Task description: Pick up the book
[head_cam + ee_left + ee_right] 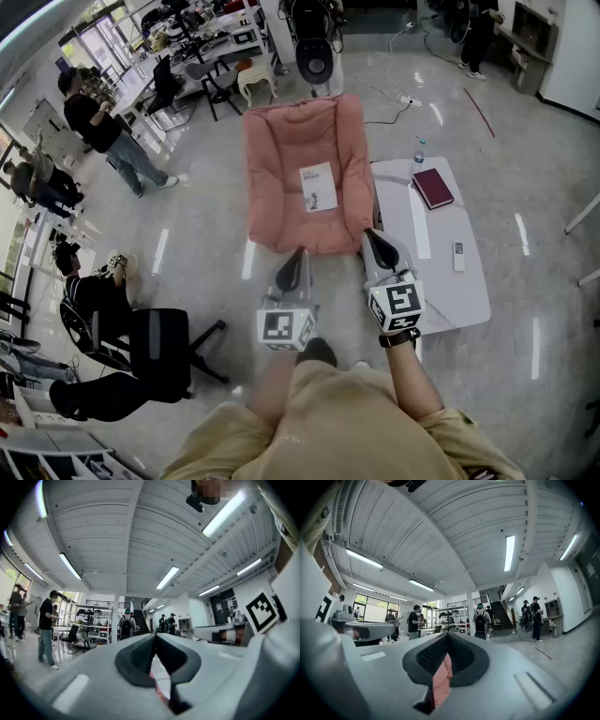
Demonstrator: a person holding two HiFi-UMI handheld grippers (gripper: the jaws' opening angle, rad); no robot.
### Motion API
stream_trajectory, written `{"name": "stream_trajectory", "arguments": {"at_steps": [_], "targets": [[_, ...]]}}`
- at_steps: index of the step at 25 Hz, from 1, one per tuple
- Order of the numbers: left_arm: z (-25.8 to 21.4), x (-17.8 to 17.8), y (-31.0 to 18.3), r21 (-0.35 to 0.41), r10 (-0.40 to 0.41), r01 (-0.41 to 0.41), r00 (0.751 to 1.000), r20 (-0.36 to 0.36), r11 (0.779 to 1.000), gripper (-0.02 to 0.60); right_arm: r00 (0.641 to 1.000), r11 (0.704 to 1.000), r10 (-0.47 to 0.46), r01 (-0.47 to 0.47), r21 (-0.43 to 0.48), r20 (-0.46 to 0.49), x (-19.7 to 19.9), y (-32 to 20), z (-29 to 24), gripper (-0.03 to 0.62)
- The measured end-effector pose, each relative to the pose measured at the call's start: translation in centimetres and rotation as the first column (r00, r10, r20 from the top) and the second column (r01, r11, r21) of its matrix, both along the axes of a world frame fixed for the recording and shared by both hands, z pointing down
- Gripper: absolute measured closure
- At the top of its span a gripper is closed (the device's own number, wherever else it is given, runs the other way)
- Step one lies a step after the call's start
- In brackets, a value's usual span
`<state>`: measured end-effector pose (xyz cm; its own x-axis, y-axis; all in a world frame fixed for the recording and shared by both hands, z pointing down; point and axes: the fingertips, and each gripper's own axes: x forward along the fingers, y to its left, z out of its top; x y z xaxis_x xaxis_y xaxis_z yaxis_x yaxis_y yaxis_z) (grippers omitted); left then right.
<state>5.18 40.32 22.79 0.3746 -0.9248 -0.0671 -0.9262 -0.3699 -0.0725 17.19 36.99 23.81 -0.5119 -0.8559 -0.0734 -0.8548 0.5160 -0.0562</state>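
Observation:
A white book [318, 187] lies flat on the seat of a pink cushioned chair [281, 178] just ahead of me. A dark red book [432, 187] lies on the white low table [469, 295] to the right of the chair. My left gripper [299, 253] hangs shut and level in front of the chair's front edge, holding nothing. My right gripper [371, 235] is also shut and empty, near the chair's front right corner beside the table. In the left gripper view the left gripper's [154, 637] jaws meet tip to tip. The right gripper [447, 637] looks the same in the right gripper view, with pink cushion below.
A remote [458, 255] and a water bottle [419, 150] are on the table. A black office chair [155, 342] and seated people are at my left. A person [98, 122] stands at the far left. A white stool [255, 80] and desks stand behind the chair.

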Motion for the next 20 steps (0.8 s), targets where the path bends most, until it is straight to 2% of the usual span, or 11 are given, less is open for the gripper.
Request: {"name": "stream_trajectory", "arguments": {"at_steps": [6, 10, 16, 20], "targets": [[1.4, -2.6, -1.6, -0.022, -0.011, 0.011, 0.999, -0.03, 1.0, 0.581, 1.0, 1.0, 0.011, -0.011, -0.018, -0.029, -2.0, -1.4, 1.6, 0.59], [2.1, -4.3, -5.2, -0.028, 0.009, -0.01, 0.999, -0.053, 1.0, 0.581, 0.999, 0.999, 0.031, -0.03, -0.045, 0.023, -3.2, -4.9, 2.4, 0.589], [-0.1, -7.3, -14.3, 0.014, 0.085, -0.084, 0.994, -0.067, 0.996, 0.581, 1.0, 1.0, 0.001, 0.0, -0.02, 0.006, -8.1, -11.7, 1.0, 0.589], [-0.8, -10.3, -19.6, 0.025, 0.098, -0.096, 0.99, -0.098, 0.995, 0.581, 0.999, 1.0, 0.011, -0.012, -0.01, -0.032, -11.4, -16.8, 0.2, 0.589]]}}
